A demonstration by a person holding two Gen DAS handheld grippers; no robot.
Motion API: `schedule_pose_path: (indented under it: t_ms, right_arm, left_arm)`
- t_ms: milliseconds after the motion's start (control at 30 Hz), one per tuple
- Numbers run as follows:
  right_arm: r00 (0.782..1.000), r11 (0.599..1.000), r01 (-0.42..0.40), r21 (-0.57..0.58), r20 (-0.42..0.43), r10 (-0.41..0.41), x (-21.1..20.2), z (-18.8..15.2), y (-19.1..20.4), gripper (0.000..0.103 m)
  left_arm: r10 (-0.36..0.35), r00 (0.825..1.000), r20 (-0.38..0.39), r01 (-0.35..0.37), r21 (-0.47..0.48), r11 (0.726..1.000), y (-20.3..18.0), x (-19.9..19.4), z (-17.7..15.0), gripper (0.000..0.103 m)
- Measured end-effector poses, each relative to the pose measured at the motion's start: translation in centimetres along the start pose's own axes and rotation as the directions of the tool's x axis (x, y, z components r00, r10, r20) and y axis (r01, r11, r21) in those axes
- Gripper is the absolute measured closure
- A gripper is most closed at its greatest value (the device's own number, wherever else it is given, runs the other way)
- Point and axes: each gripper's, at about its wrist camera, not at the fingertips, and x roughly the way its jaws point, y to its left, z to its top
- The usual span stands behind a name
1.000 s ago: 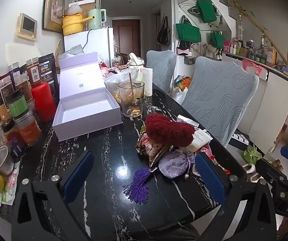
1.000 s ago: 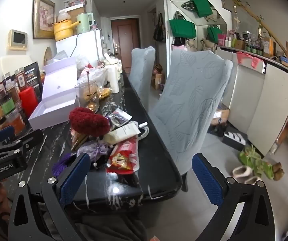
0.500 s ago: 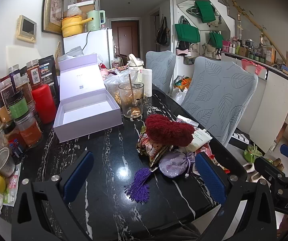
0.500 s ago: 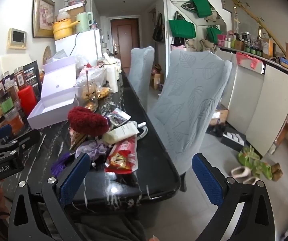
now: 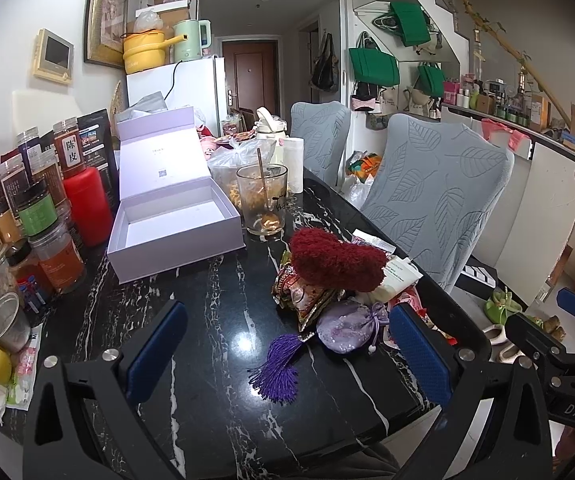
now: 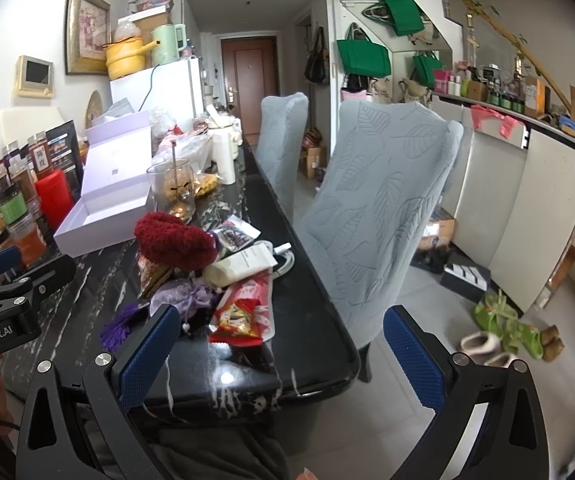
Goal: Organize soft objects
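Two views. Through the left wrist camera we hold our left gripper [image 5: 287, 354] spread wide and empty above the black marble table [image 5: 191, 300]. A purple tassel [image 5: 277, 364] lies between its fingers, touching a lilac pouch [image 5: 347, 326]. Behind these a fuzzy red sock [image 5: 337, 258] sits on snack packets, and farther left an open lilac box [image 5: 175, 220] stands empty.

Through the right wrist camera our right gripper [image 6: 283, 348] is likewise spread and holds nothing, hanging over the table's near corner beside a red snack bag [image 6: 243, 316], with the grey chair [image 6: 379, 208] beyond.
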Motion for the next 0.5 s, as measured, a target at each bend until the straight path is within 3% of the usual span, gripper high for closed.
schedule_pose_path:
  t_ms: [500]
  right_arm:
    - [1.000,1.000,0.008,-0.009,0.017,-0.008,-0.52,0.26,-0.18,0.000]
  left_arm:
    - [-0.003,1.000,0.008,0.003,0.018,1.000,-0.12,-0.31,0.39,0.000]
